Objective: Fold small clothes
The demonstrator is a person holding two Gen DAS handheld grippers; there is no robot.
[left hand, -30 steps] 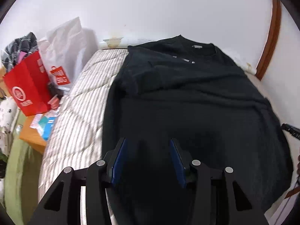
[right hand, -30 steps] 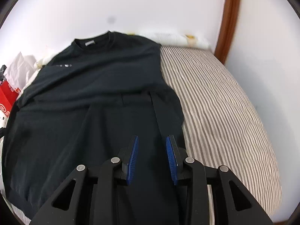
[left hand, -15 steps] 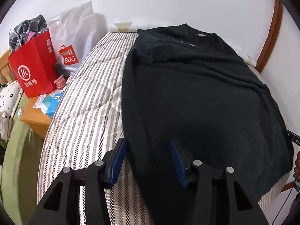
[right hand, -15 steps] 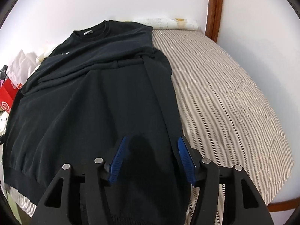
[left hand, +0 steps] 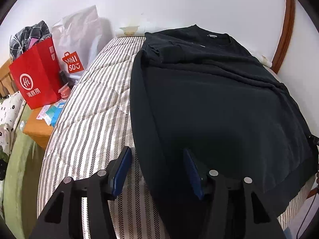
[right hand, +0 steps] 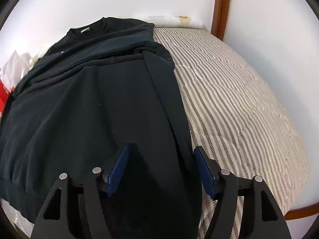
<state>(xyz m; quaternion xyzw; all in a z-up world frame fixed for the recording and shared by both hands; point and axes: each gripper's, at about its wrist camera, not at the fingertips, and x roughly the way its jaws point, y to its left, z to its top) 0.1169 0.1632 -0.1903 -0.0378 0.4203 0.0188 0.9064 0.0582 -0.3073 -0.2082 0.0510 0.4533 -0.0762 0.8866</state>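
Observation:
A black sweatshirt point(left hand: 219, 103) lies flat on the striped bed point(left hand: 95, 107), collar at the far end and both sleeves folded in across the chest. My left gripper point(left hand: 157, 155) hovers low over its near left edge. Its jaws are opening: one pad stands over the bedcover, the other over the cloth, and neither presses. In the right wrist view the same sweatshirt point(right hand: 89, 109) fills the left half. My right gripper point(right hand: 161, 150) straddles its near right edge beside the folded sleeve strip point(right hand: 165, 91). These jaws are opening too, with cloth between them but no pinch.
Left of the bed a wooden nightstand point(left hand: 37, 127) carries a red paper bag point(left hand: 33, 81), a white shopping bag point(left hand: 77, 45) and small packets. White walls and a brown wooden frame point(right hand: 221, 8) close off the far end. Bare striped bedcover point(right hand: 239, 103) lies right of the sweatshirt.
Both grippers have drawn back toward the near hem and sunk closer to the bed. The right jaws have spread much wider and the left ones slightly. The sweatshirt lies flatter.

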